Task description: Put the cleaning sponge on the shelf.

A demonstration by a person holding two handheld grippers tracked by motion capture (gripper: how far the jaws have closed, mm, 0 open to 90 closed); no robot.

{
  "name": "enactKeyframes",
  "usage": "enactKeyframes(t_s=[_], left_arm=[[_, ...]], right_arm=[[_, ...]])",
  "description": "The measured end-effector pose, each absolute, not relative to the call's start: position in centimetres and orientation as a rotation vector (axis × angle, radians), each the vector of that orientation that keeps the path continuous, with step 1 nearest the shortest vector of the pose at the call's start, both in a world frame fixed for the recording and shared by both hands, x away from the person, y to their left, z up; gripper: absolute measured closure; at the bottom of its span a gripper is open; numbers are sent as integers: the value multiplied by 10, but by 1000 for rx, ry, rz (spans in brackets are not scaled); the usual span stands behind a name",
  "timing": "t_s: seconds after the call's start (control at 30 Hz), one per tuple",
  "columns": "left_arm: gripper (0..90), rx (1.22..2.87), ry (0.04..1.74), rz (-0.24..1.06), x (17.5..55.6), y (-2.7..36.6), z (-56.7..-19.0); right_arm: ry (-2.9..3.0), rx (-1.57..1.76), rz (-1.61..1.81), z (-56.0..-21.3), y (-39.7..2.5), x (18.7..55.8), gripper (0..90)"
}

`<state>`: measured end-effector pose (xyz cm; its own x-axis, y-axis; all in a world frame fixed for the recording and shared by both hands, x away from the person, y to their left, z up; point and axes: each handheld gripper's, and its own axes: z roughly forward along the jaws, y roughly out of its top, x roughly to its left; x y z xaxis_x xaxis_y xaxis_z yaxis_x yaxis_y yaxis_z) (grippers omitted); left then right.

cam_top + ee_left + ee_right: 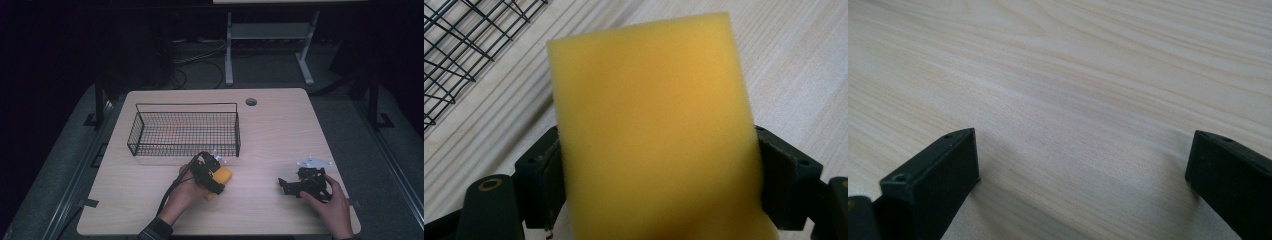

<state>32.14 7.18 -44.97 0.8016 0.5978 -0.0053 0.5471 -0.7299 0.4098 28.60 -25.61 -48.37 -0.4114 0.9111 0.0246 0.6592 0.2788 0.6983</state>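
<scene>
A yellow sponge [221, 176] lies near the front middle of the wooden table [280, 130], just in front of the wire basket [184, 131]. My left gripper [216, 181] is shut on the sponge [654, 135], its two black jaws pressed against the sponge's sides in the left gripper view. My right gripper [286, 184] rests low at the front right of the table, held by a hand. Its jaws stand wide apart over bare wood [1083, 150] in the right gripper view, with nothing between them.
The black wire basket [459, 55] has a tall back rail and sits at the table's middle left. A round cable hole [251, 102] is at the back. Beyond the table stands a white desk frame [270, 45] on a dark floor.
</scene>
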Motion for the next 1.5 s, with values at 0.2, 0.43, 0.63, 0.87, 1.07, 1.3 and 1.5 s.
enactKeyframes(t_s=[0.2,0.43,0.63,0.87,1.07,1.3,1.5], left_arm=[[207,2591,859,173,322,73,-449],[209,2579,839,146,322,76,-446],[209,2579,824,131,321,77,-440],[211,2571,820,124,320,81,-433],[211,2550,833,117,320,89,-424],[211,2542,846,114,321,99,-418],[211,2538,851,118,322,105,-411]], right_arm=[[2173,1422,905,-484,-256,286,0],[2173,1421,905,-484,-256,286,0],[2173,1421,905,-484,-256,286,0],[2173,1421,905,-484,-256,286,0],[2173,1421,905,-484,-256,286,0],[2173,1421,906,-484,-256,286,0],[2173,1421,906,-484,-256,286,0]])
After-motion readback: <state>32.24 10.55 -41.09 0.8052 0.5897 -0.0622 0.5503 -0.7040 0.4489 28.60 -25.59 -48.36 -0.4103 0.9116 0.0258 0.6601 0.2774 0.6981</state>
